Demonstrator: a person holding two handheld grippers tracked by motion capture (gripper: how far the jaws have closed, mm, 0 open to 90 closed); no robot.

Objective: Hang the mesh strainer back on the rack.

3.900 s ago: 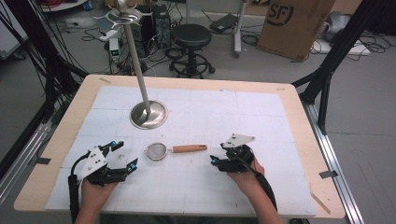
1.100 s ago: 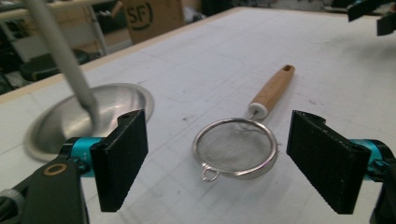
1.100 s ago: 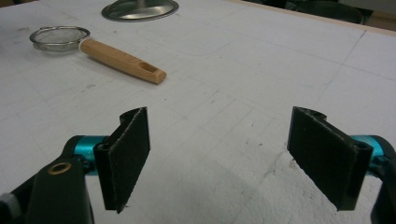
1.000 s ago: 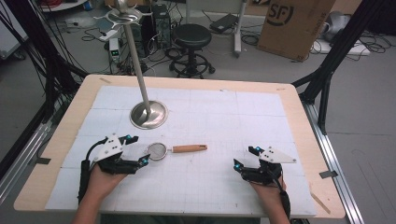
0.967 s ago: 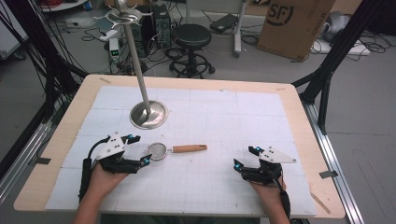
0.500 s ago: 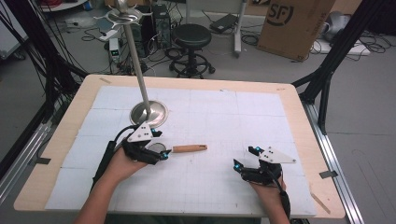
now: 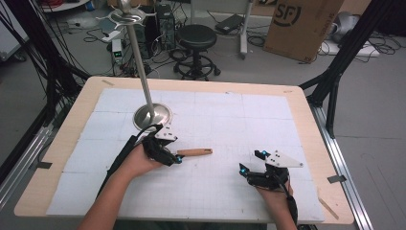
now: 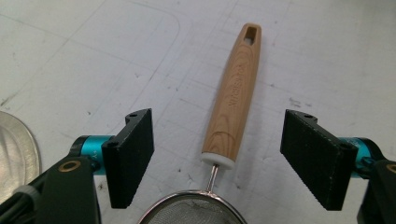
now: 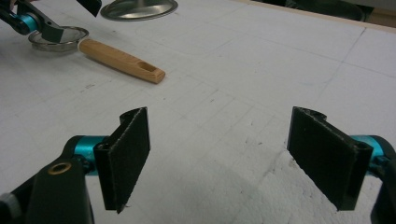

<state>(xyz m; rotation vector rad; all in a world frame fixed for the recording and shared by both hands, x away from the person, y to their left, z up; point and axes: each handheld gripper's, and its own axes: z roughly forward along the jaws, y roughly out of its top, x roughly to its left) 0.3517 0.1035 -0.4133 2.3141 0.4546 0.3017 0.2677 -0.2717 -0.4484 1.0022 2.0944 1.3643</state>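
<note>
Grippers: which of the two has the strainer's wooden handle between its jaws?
The left gripper. Its open jaws straddle the wooden handle of the strainer without touching it. The right gripper stands open over bare table, apart from the strainer.

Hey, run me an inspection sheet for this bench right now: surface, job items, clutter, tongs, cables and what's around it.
Surface: table with a wooden edge, topped by a white gridded mat with scuff marks.
Job's things: small mesh strainer with a wooden handle, lying flat on the mat.
Clutter: metal stand, a pole on a round base, just behind the strainer.
Tongs: left tongs open, jaws have just been closing a little, either side of the handle's near end, no contact. Right tongs open, nothing between the jaws, low over bare mat.
Cables: black cable along the left forearm; loose cables on the floor.
Surroundings: stool, cardboard box, black frame legs.
</note>
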